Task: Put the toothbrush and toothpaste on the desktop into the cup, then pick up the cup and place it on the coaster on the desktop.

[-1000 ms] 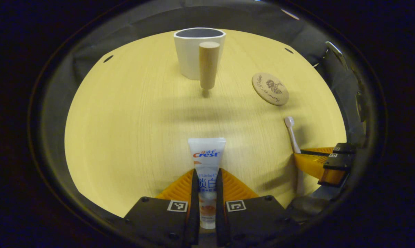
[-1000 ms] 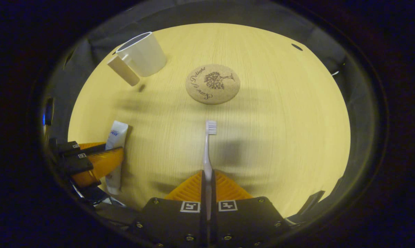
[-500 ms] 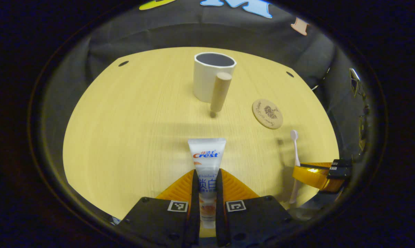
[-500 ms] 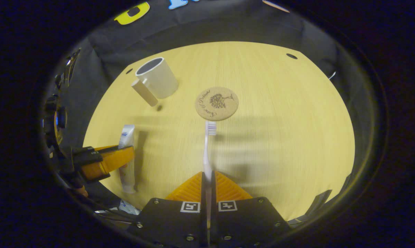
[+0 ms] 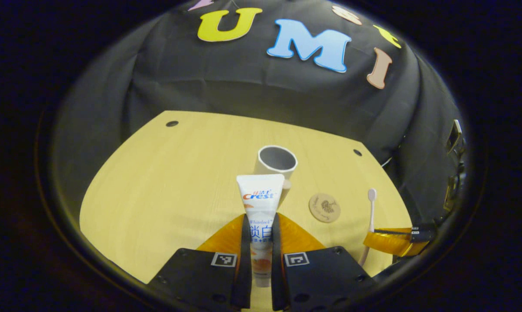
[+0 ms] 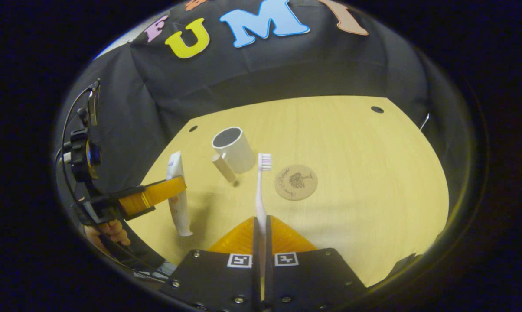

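My left gripper (image 5: 259,225) is shut on a white toothpaste tube (image 5: 260,195), held up above the desk with its flat end forward. The white cup (image 5: 276,162) with a wooden peg handle stands behind the tube, its mouth open upward. My right gripper (image 6: 261,223) is shut on a pale toothbrush (image 6: 261,186), bristles forward and raised off the desk. The round cork coaster (image 6: 295,182) lies right of the cup (image 6: 233,149). In the right gripper view, the left gripper (image 6: 157,195) with the tube (image 6: 177,195) hangs at the left. In the left gripper view, the right gripper (image 5: 391,240) and brush (image 5: 370,208) are at the right.
The light wooden desktop (image 5: 165,182) has small dark holes near its far corners (image 5: 171,123). The black cloth wall (image 5: 243,86) rises behind it. A hand (image 6: 109,229) holds the left gripper at the lower left of the right gripper view.
Both grippers have lifted and tilted up with the toothpaste and the toothbrush. The desk has dropped lower in both views, the wall has come into sight, and the cup and coaster look smaller.
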A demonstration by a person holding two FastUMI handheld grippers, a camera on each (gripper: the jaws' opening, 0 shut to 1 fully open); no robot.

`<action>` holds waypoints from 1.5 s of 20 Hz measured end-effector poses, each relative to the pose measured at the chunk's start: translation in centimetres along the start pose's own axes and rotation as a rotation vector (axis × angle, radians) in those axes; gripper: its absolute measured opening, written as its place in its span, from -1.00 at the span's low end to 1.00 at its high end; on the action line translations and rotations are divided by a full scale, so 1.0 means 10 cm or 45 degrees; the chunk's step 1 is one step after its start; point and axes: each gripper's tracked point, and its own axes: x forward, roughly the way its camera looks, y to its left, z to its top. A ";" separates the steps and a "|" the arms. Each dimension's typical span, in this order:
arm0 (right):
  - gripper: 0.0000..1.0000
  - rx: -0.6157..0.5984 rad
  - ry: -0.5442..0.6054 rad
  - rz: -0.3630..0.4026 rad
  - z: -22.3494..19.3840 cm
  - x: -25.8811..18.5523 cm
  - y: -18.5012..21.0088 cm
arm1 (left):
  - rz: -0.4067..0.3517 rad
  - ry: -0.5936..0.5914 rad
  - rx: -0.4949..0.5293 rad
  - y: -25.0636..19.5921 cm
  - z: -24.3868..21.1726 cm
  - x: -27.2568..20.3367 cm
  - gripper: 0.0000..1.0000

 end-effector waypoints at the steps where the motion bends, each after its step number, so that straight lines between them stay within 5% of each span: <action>1: -0.91 -0.004 -0.030 0.011 0.04 -0.04 0.02 | -0.007 -0.044 -0.007 0.00 0.11 -0.02 -0.47; 7: -0.91 -0.008 -0.169 0.061 0.26 -0.24 0.13 | -0.054 -0.315 -0.031 -0.07 0.84 0.21 -0.51; 17: -0.91 0.036 -0.212 -0.009 0.36 -0.25 -0.01 | -0.179 -0.668 0.002 -0.39 1.82 0.65 -0.51; 30: -0.91 0.080 -0.190 -0.042 0.62 -0.08 0.10 | -0.196 -0.560 0.109 -0.39 1.52 1.56 -0.43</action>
